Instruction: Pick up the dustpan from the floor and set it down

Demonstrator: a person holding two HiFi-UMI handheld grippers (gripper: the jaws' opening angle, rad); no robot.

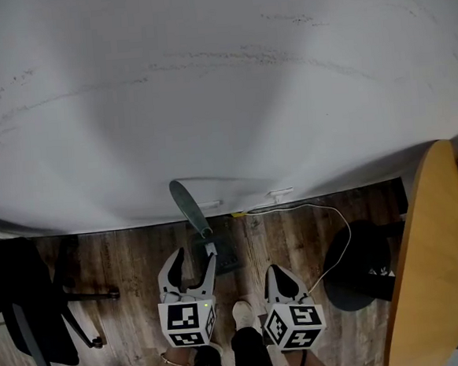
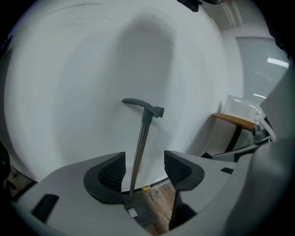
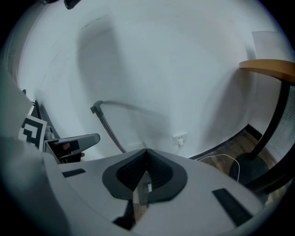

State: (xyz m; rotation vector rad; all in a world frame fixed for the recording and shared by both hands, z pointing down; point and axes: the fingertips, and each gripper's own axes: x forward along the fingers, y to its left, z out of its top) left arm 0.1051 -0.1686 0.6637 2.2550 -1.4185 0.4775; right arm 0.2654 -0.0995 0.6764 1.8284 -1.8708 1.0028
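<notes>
The dustpan stands on the wooden floor against the white wall: a dark pan [image 1: 220, 255] with a long upright handle ending in a grey grip [image 1: 186, 204]. My left gripper [image 1: 194, 261] is open, one finger on each side of the shaft. In the left gripper view the metal shaft [image 2: 140, 138] rises between the jaws of the left gripper [image 2: 144, 168], nearer the left pad, with neither pad pressing on it. My right gripper [image 1: 274, 272] hangs to the right of the pan, shut on nothing. The right gripper view shows the right gripper [image 3: 146, 160] with pads together and the dustpan handle [image 3: 109, 127] beyond.
A black office chair [image 1: 32, 310] stands at the left. A wooden table top [image 1: 433, 265] and a dark round base [image 1: 363, 267] are at the right. A white cable [image 1: 337, 237] runs from a wall socket [image 1: 280, 191] across the floor.
</notes>
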